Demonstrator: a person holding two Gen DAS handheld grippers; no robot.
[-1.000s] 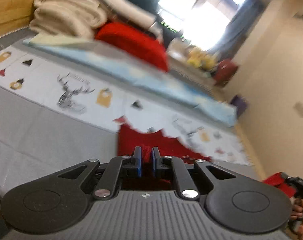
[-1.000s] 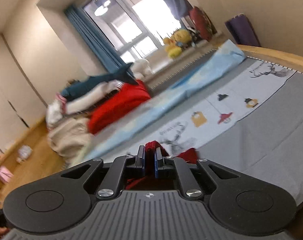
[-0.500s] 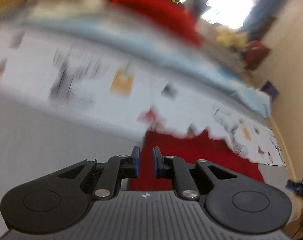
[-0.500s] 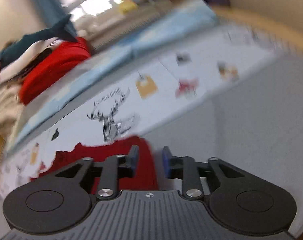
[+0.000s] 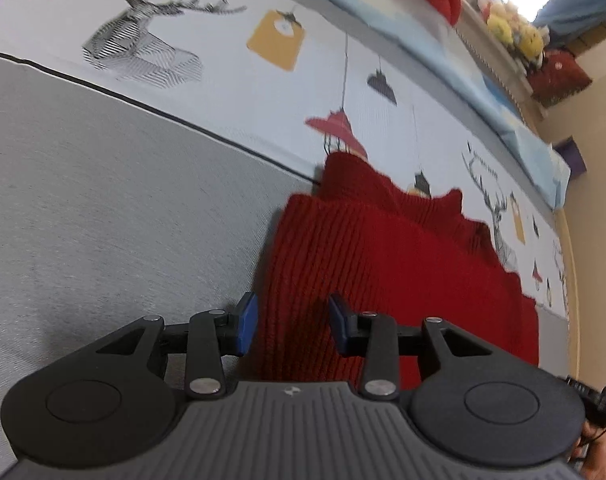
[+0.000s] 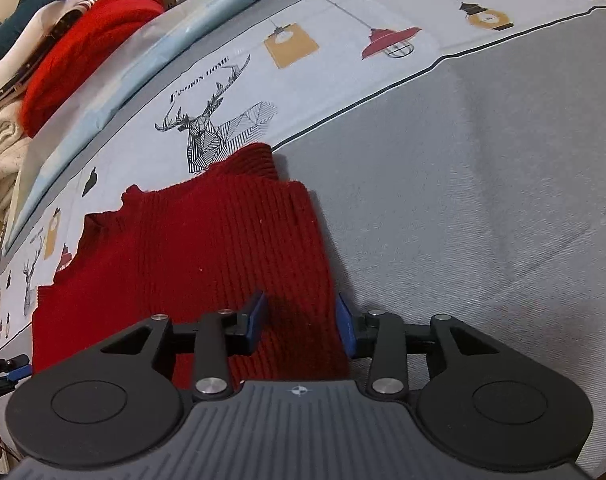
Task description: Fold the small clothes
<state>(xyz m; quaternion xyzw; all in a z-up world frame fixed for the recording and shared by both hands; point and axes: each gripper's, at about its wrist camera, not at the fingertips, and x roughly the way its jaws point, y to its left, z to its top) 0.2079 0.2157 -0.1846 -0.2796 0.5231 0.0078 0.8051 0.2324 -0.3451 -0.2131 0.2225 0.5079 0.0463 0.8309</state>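
Opening, both tongs [image 5: 291,322] [image 6: 301,322] (previously clamped), red sweater [image 5: 383,260] [image 6: 207,248] released flat

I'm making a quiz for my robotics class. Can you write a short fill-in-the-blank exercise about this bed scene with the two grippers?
1. The knitted garment lying on the bed is dark ____.
2. The animal printed on the white band of the bedsheet is a ____.
3. The pads of the left gripper and right gripper are coloured ____.
4. The plain part of the bedsheet beside the garment is ____.

Missing words: red; deer; blue; grey
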